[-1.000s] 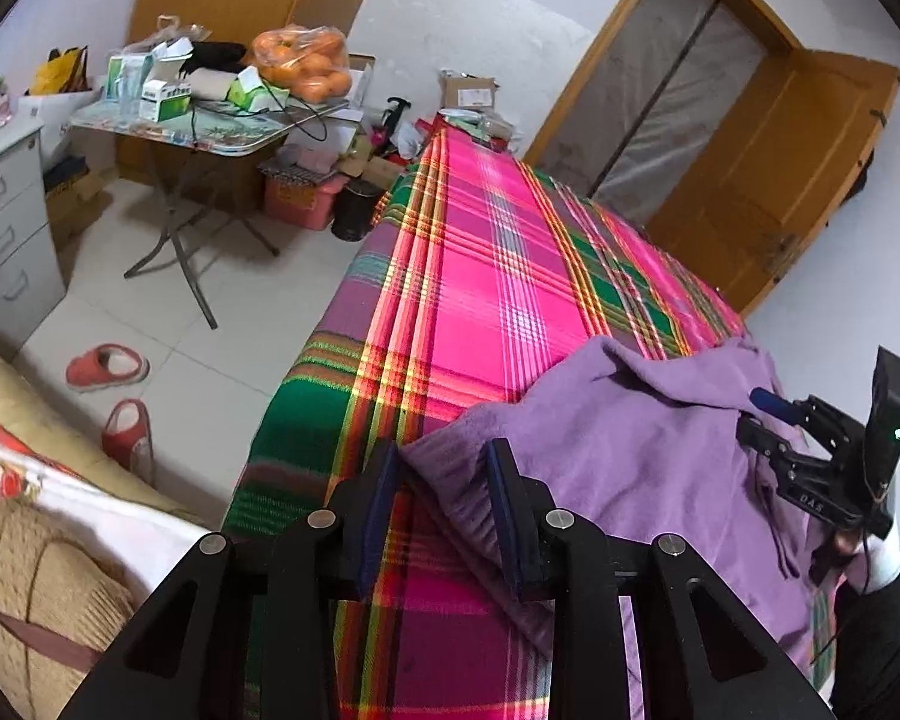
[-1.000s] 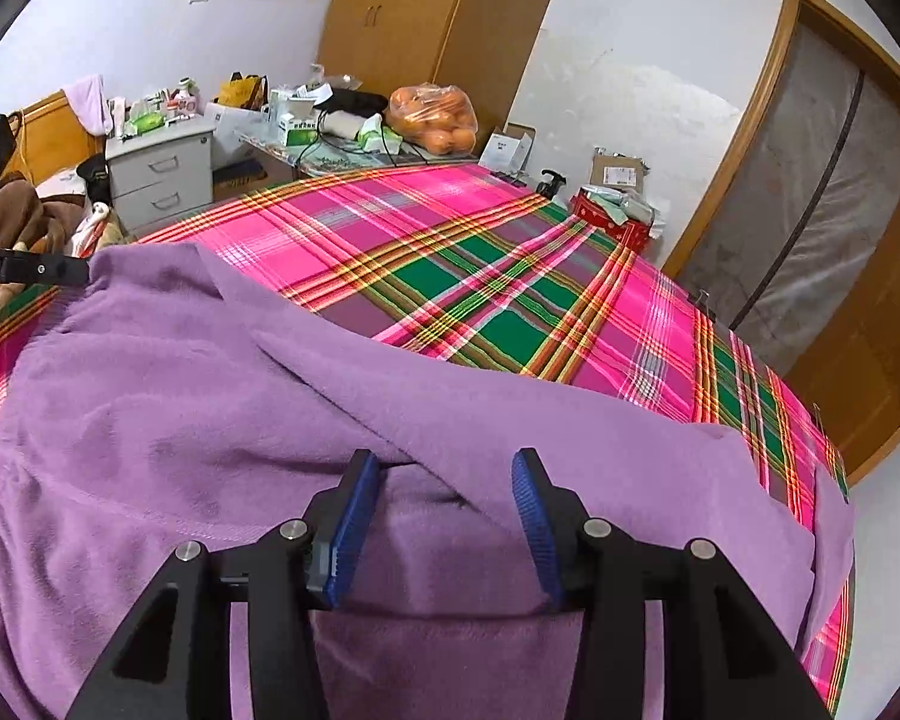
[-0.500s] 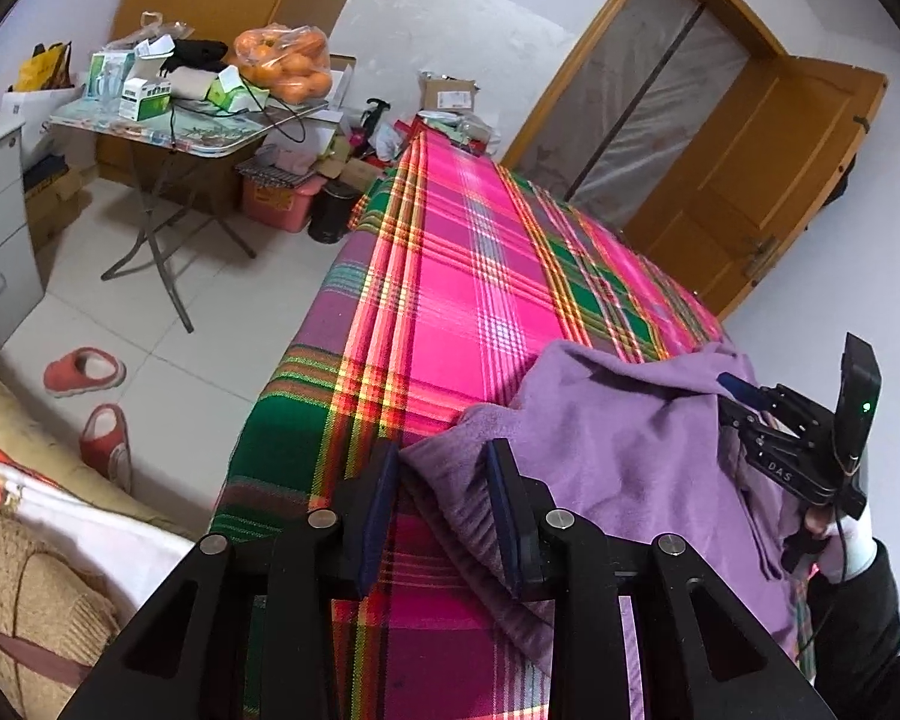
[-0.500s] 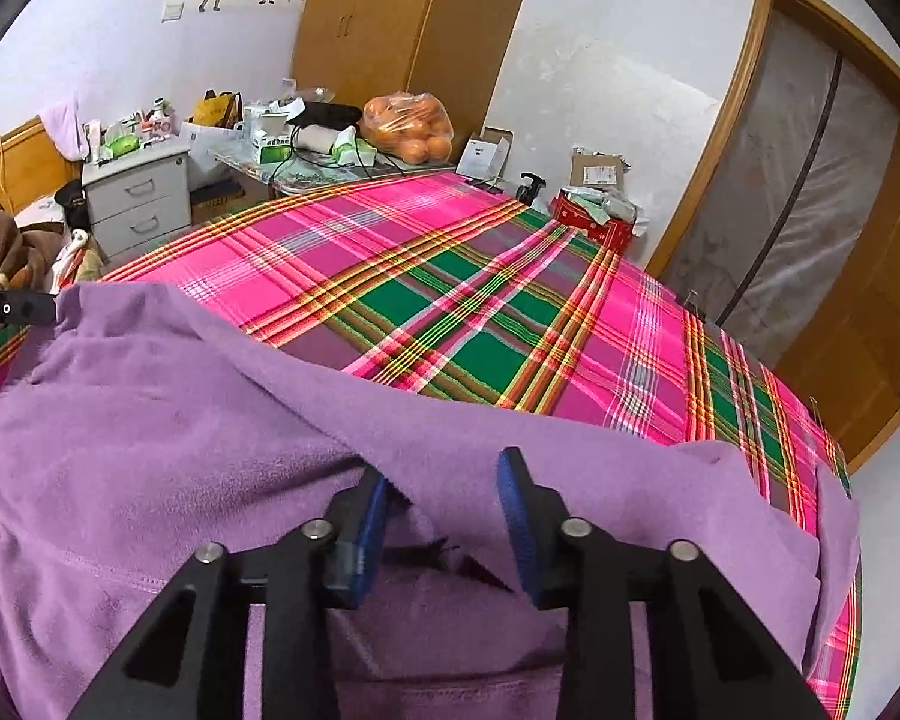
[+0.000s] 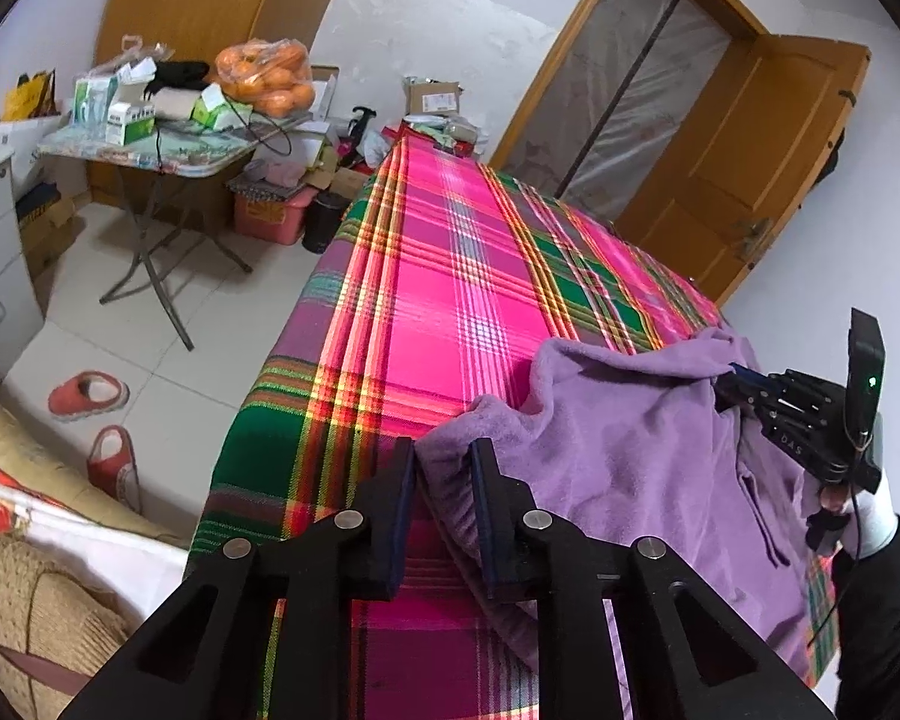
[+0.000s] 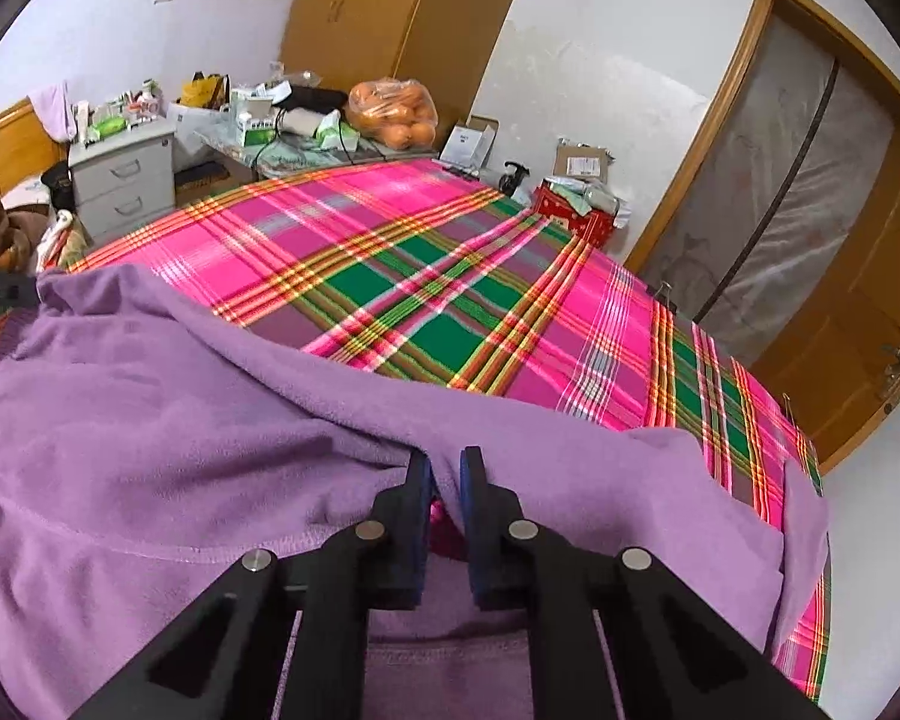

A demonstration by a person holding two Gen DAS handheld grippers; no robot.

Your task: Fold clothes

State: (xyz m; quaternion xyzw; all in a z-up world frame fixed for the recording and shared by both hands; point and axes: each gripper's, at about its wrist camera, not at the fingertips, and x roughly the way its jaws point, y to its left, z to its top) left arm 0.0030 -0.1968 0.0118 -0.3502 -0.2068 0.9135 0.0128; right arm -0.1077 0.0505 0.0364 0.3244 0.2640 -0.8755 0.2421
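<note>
A purple fleece hoodie [image 5: 642, 444] lies on the near end of a bed with a pink and green plaid cover [image 5: 450, 276]. My left gripper [image 5: 444, 468] is shut on the hoodie's ribbed hem corner. My right gripper [image 6: 447, 468] is shut on a fold of the hoodie [image 6: 150, 408] at its upper edge. The right gripper also shows in the left wrist view [image 5: 744, 381], holding the far side of the garment. The left gripper's tip shows at the left edge of the right wrist view [image 6: 6, 291].
A folding table [image 5: 150, 150] with boxes and a bag of oranges [image 5: 270, 78] stands left of the bed. Grey drawers [image 6: 126, 174], red slippers [image 5: 90, 396] on the floor, boxes at the bed's far end, a wooden door [image 5: 768, 162] on the right.
The right gripper has closed from open onto a fold of the hoodie. Both grippers have drawn the garment toward the near end of the bed, and the left gripper has narrowed on the hem.
</note>
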